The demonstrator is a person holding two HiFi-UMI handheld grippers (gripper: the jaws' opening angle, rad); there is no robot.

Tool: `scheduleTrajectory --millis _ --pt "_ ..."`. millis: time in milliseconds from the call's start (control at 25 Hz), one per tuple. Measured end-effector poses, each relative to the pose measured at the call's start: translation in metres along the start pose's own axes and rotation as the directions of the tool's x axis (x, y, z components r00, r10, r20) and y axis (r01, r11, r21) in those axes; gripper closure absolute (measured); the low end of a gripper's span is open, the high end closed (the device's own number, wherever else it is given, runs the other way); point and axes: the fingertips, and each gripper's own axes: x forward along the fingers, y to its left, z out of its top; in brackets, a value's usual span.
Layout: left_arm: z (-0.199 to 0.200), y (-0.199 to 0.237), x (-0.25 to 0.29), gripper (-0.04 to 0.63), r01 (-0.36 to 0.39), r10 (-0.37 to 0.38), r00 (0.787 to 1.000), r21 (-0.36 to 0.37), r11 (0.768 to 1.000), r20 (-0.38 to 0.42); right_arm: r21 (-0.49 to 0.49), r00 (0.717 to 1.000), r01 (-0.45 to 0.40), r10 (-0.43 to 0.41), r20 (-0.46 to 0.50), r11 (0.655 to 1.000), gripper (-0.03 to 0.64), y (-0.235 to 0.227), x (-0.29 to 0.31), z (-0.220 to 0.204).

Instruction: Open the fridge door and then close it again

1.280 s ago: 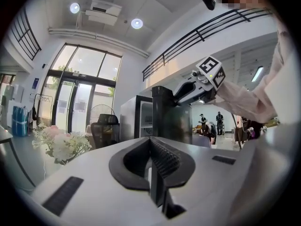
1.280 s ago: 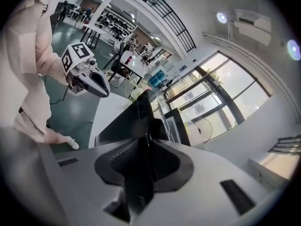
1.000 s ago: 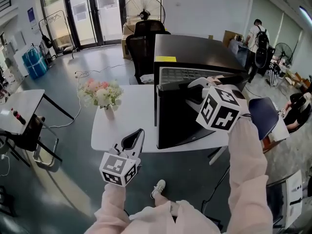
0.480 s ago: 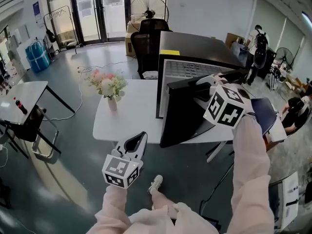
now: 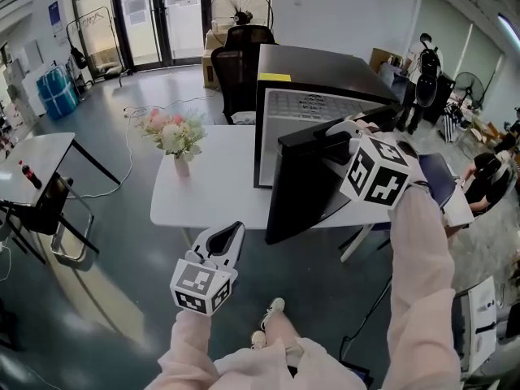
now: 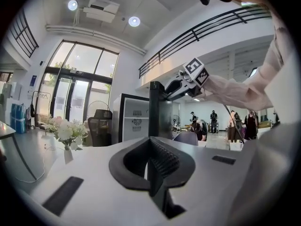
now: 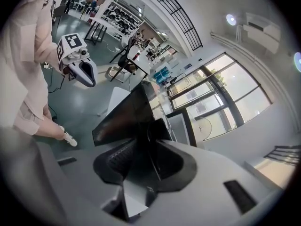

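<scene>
A black mini fridge (image 5: pixel 325 67) stands on the white table (image 5: pixel 211 193). Its door (image 5: pixel 305 185) stands part open and shows the pale inside (image 5: pixel 313 104). My right gripper (image 5: pixel 337 132) is shut on the door's top edge. In the right gripper view the door (image 7: pixel 124 117) runs between the jaws of the right gripper (image 7: pixel 143 147), which have just been opening a little around it. My left gripper (image 5: pixel 234 230) hangs in front of the table, shut and holding nothing. In the left gripper view, the fridge (image 6: pixel 134 121) and the door's edge (image 6: pixel 157 114) stand beyond the left gripper (image 6: pixel 150 145).
A vase of flowers (image 5: pixel 175 140) stands on the table's left part. A black chair (image 5: pixel 240 63) and a fan (image 5: pixel 240 10) are behind the fridge. A second table (image 5: pixel 32 157) is at the left. A blue chair (image 5: pixel 443 181) and people (image 5: pixel 422 71) are at the right.
The door has swung further open with my right gripper on its top edge, and more of the pale inside shows. My left gripper has dropped lower, away from the table.
</scene>
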Motion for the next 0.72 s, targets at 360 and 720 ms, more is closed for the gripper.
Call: scheduleTrajectory --millis 360,720 --pt "-0.005 -0.024 0.015 0.584 0.055 -0.055 0.998 -0.007 0.998 -0.016 -0.018 1.0 -0.008 0.008 0.009 1.0 0.488 0.019 -0.027 -0.012" --pt "0.004 -0.053 0.023 0.584 0.074 -0.074 0.997 0.005 0.997 -0.003 -0.055 1.0 -0.013 0.014 0.015 0.998 0.485 0.037 -0.053 -0.024"
